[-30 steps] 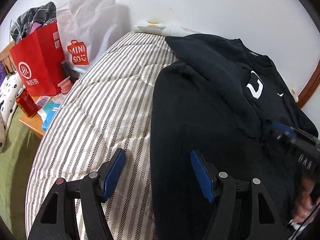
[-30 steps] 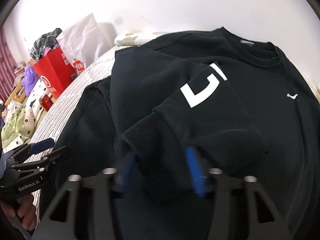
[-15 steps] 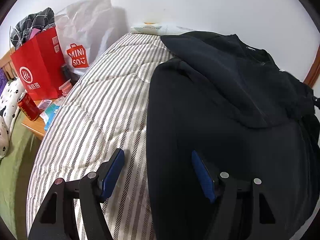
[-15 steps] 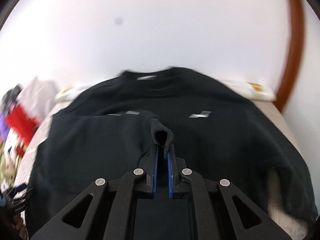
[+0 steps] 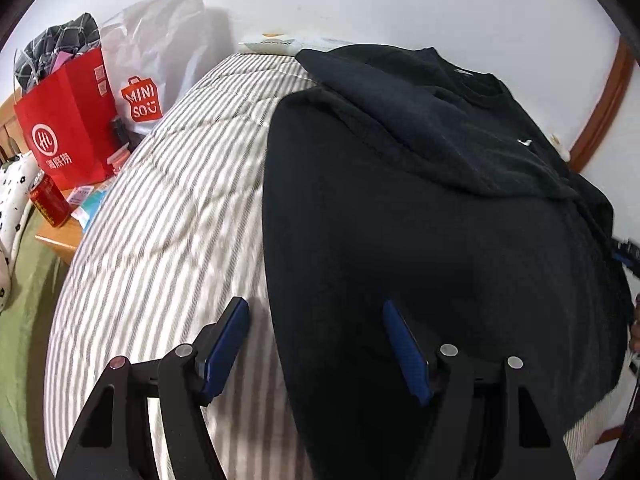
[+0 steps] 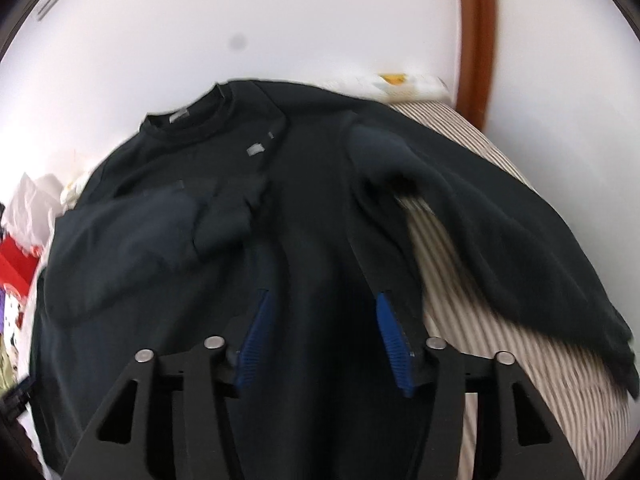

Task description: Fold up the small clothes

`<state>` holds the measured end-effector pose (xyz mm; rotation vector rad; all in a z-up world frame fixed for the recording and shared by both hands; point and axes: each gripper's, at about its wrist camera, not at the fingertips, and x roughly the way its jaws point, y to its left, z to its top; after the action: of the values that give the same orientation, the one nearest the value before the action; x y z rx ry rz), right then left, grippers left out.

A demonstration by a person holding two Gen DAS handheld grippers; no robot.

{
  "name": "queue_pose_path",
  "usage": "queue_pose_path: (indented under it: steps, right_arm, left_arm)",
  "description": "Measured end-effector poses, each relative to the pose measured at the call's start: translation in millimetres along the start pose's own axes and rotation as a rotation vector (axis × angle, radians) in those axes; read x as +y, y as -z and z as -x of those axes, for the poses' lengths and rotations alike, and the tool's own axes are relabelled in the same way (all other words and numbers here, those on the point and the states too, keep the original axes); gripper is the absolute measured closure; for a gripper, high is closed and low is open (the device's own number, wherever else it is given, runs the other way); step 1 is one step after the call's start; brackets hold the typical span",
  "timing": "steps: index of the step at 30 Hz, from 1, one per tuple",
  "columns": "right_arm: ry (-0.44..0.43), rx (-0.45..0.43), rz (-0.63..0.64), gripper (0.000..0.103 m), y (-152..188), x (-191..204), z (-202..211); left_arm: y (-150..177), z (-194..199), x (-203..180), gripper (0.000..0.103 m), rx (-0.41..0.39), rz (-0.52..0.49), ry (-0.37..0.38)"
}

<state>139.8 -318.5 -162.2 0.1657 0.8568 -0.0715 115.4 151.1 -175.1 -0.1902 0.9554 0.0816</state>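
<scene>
Now lies flat on the striped mattress [image 5: 168,208]: black sweatshirt [image 5: 440,240], collar toward the wall, long axis running away from both grippers. One sleeve [image 6: 160,232] folded across the chest; other sleeve [image 6: 520,248] trailing toward the mattress's right edge, nearer the right gripper [image 6: 324,336], just opened, empty. Left gripper [image 5: 316,348] spread, straddling the sweatshirt's left side.
</scene>
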Motion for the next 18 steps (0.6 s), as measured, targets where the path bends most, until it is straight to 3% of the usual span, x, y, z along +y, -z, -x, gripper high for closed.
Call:
queue_pose_path:
  steps: [5, 10, 16, 18]
  right_arm:
    - [0.016, 0.052, 0.005, 0.045, 55, -28, 23]
    - [0.044, 0.070, -0.019, 0.039, 98, -50, 46]
    - [0.001, 0.058, -0.042, 0.038, 121, -58, 61]
    - [0.005, 0.042, -0.010, 0.043, 123, -51, 61]
  left_arm:
    - [20, 14, -8, 0.037, -0.020, -0.018, -0.007]
    - [44, 25, -15, 0.045, -0.028, -0.049, -0.024]
    - [59, 37, -14, 0.064, -0.050, -0.016, 0.017]
    - [62, 39, -12, 0.073, -0.059, 0.011, 0.013]
